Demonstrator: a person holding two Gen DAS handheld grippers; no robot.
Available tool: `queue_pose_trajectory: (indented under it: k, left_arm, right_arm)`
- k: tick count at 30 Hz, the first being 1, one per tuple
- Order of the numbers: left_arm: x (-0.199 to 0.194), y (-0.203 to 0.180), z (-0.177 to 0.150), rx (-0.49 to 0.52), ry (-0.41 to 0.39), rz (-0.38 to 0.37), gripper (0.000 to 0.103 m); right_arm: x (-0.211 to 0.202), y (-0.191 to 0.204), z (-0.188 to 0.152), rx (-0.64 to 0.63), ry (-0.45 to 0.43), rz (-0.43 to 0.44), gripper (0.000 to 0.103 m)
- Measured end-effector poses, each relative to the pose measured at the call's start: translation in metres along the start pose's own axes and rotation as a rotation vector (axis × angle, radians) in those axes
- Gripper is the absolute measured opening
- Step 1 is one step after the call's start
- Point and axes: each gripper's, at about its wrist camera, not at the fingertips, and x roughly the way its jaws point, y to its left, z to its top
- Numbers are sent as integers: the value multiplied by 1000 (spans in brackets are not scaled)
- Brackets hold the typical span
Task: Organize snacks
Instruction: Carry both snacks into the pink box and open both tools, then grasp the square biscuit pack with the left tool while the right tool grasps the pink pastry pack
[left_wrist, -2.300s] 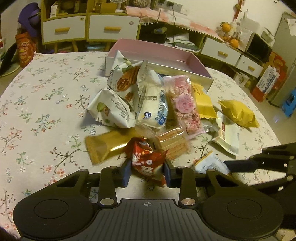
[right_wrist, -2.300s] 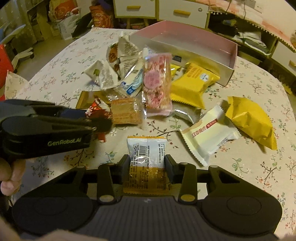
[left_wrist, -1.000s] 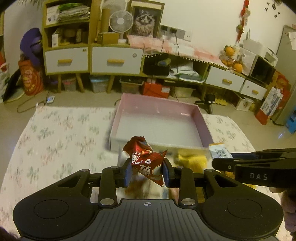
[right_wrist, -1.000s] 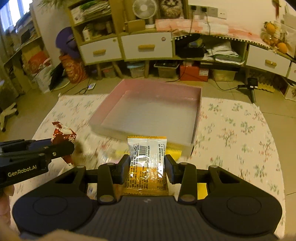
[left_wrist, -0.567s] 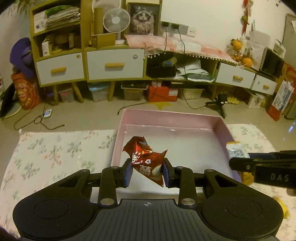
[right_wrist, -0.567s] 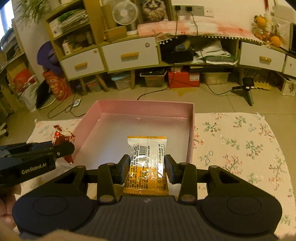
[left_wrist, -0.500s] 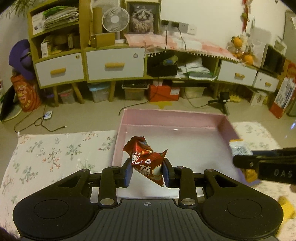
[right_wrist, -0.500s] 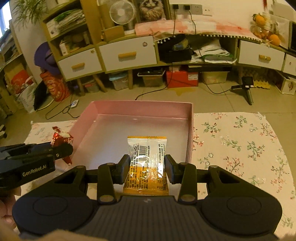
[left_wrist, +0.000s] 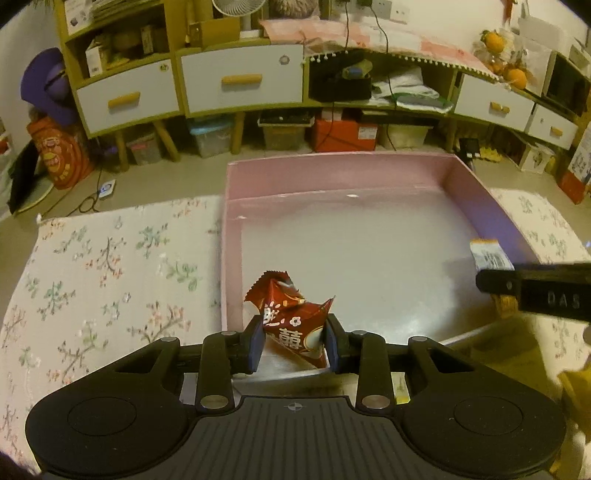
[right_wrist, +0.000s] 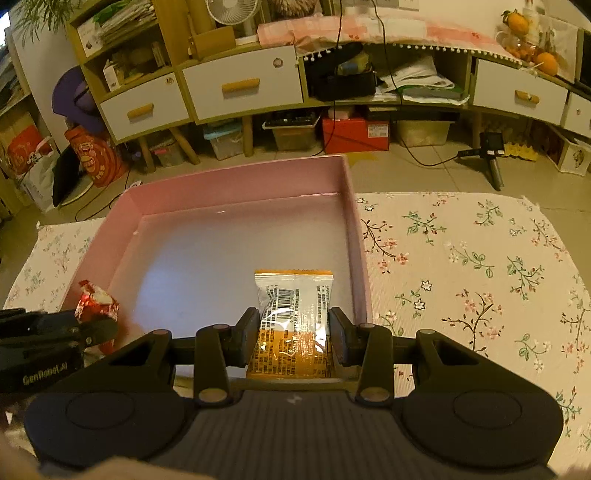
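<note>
Both jaws were clamped narrow: left gripper (left_wrist: 294, 344) on a red candy (left_wrist: 291, 325) over the box's (left_wrist: 332, 173) near-left corner, right gripper (right_wrist: 293, 332) on an orange packet (right_wrist: 293, 314) near its right wall. Judged step: depositing. Next: lower, release.

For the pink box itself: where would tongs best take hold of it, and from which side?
Probably a side wall of the pink box, with one jaw inside and one outside, coming down from above. The walls are thin and upright and the top is open, while the whole box looks far wider than either tongs' span. Both tongs hold snacks now.
</note>
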Motion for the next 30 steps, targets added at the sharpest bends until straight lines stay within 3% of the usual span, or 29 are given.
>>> queue_pose_trajectory:
  k: [6,10,11,14,18,30]
  left_arm:
    - [-4,0,-6,-15,5,-7,33]
    - [-8,1,-6,-24,-55,11,39]
    - [-10,1,-6,-32,-72,10,45]
    - [-15,3,-2,-53,-88,1,57]
    - [-27,-1,-3,-56,-103,-8,70]
    - [-78,-16,-17,-37,-113,-15,90]
  right_arm:
    - [1,6,-1,-33,0,-19,37]
    - [-4,4,-2,-43,-48,11,39]
    - [-7,3,-2,-37,-56,21,41]
    - [-13,2,0,-27,-63,38,62]
    - [-24,5,1,-52,-71,24,66]
    - [-72,3,-6,-46,-106,3,88]
